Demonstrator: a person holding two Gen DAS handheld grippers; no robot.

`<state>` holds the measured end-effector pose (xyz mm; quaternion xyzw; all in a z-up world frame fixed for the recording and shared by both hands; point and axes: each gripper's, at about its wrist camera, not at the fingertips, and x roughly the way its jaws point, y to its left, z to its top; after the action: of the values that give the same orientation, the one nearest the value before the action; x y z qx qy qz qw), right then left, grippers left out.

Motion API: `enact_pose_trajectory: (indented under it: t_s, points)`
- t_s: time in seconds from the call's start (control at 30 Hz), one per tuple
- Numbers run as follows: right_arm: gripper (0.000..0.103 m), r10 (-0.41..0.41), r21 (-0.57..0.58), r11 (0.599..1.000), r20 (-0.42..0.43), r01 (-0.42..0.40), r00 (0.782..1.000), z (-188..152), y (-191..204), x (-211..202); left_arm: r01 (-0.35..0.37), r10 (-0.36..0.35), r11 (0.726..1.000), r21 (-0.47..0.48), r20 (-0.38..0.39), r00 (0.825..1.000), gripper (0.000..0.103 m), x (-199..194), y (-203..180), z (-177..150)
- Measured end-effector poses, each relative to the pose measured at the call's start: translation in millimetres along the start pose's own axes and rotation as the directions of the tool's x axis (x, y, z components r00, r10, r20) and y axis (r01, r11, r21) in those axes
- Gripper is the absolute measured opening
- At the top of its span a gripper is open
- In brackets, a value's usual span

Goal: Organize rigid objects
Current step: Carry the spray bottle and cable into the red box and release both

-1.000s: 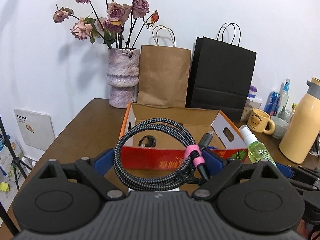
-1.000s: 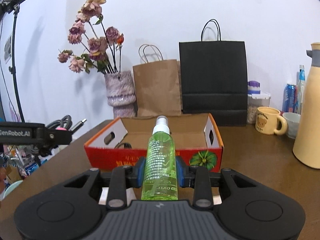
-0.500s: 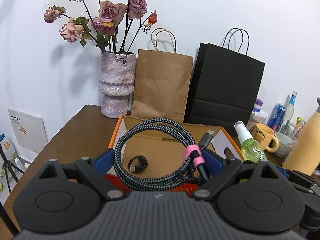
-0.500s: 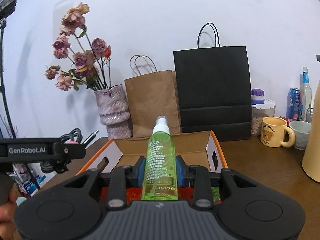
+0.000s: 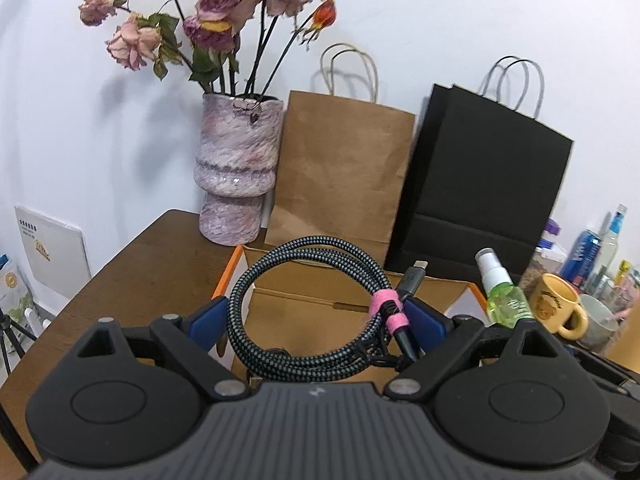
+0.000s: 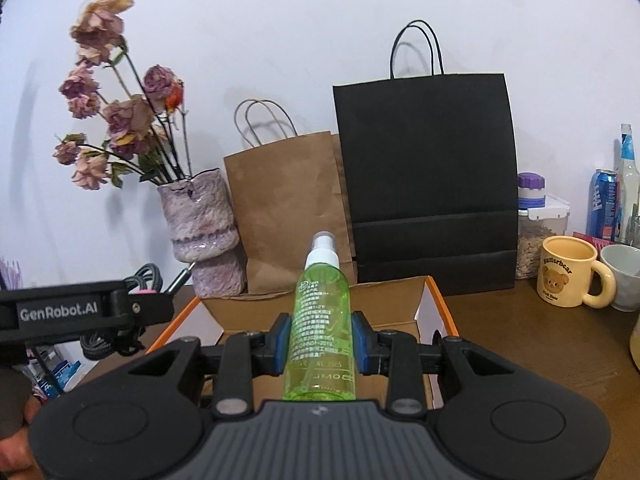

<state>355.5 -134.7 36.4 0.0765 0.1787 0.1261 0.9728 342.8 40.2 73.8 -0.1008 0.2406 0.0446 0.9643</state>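
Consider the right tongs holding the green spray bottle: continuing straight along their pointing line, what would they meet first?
Probably the open cardboard box just ahead and below: the right tongs tilt downward over it. Depth is uncertain.

Left gripper (image 5: pixel 316 320) clamped on a coiled braided cable (image 5: pixel 304 312) bound with pink ties, filling the gap between the blue pads. Beyond the jaws, an open cardboard box (image 5: pixel 344 308). Right of the jaws, a green spray bottle (image 5: pixel 502 300). Farther back, vase (image 5: pixel 236 168), brown bag (image 5: pixel 344 172), black bag (image 5: pixel 484 184).

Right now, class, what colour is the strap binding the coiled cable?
Pink: the strap wraps the braided coiled cable; clearest in the left wrist view.
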Motion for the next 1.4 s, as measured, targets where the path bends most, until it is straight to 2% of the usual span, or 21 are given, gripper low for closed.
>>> enact_pose_trajectory:
  t_s: [0.33, 0.57, 0.93, 1.13, 1.17, 1.2, 1.27, 1.3, 1.33, 1.4]
  points:
    - [0.031, -0.017, 0.013, 1.000, -0.064, 0.018, 0.998, -2.4, -8.0, 44.7, -0.047, 0.047, 0.999, 0.004, -0.056, 0.997, 0.094, 48.4, 8.2, -4.5]
    - [0.031, -0.034, -0.018, 0.999, -0.122, 0.032, 0.992, -16.7, -6.9, 62.2, -0.093, 0.094, 0.996, 0.006, -0.089, 0.992, 0.094, 65.1, 16.7, -9.1]
    - [0.031, -0.067, -0.057, 0.997, -0.167, 0.058, 0.984, -28.2, -7.3, 76.2, -0.117, 0.123, 0.992, 0.057, -0.125, 0.985, 0.094, 81.6, 13.5, -21.1]
    - [0.031, -0.064, -0.071, 0.996, -0.183, 0.052, 0.981, -30.1, -6.9, 78.3, -0.109, 0.115, 0.992, 0.056, -0.123, 0.986, 0.098, 80.9, 11.7, -20.1]
    - [0.031, -0.067, -0.074, 0.996, -0.180, 0.054, 0.981, -29.6, -6.7, 77.8, -0.105, 0.111, 0.993, 0.057, -0.117, 0.987, 0.103, 80.1, 11.3, -19.8]
    - [0.034, -0.074, -0.077, 0.995, -0.173, 0.061, 0.982, -28.8, -6.4, 76.8, -0.097, 0.103, 0.994, 0.056, -0.108, 0.989, 0.103, 78.2, 10.7, -19.9]
    - [0.062, -0.090, -0.085, 0.993, -0.167, 0.077, 0.982, -27.5, -5.5, 75.5, -0.098, 0.103, 0.994, 0.057, -0.103, 0.989, 0.103, 75.9, 9.0, -19.2]
    - [0.088, -0.096, -0.091, 0.992, -0.161, 0.082, 0.982, -27.0, -4.9, 75.0, -0.103, 0.108, 0.993, 0.061, -0.102, 0.989, 0.103, 75.1, 8.2, -18.8]
    - [0.100, -0.100, -0.099, 0.991, -0.151, 0.086, 0.983, -26.8, -4.0, 74.1, -0.109, 0.116, 0.992, 0.066, -0.099, 0.988, 0.103, 74.4, 7.3, -18.6]
    - [0.100, -0.106, -0.114, 0.989, -0.142, 0.090, 0.984, -26.1, -1.8, 73.0, -0.113, 0.119, 0.991, 0.071, -0.096, 0.988, 0.103, 73.8, 6.7, -18.5]
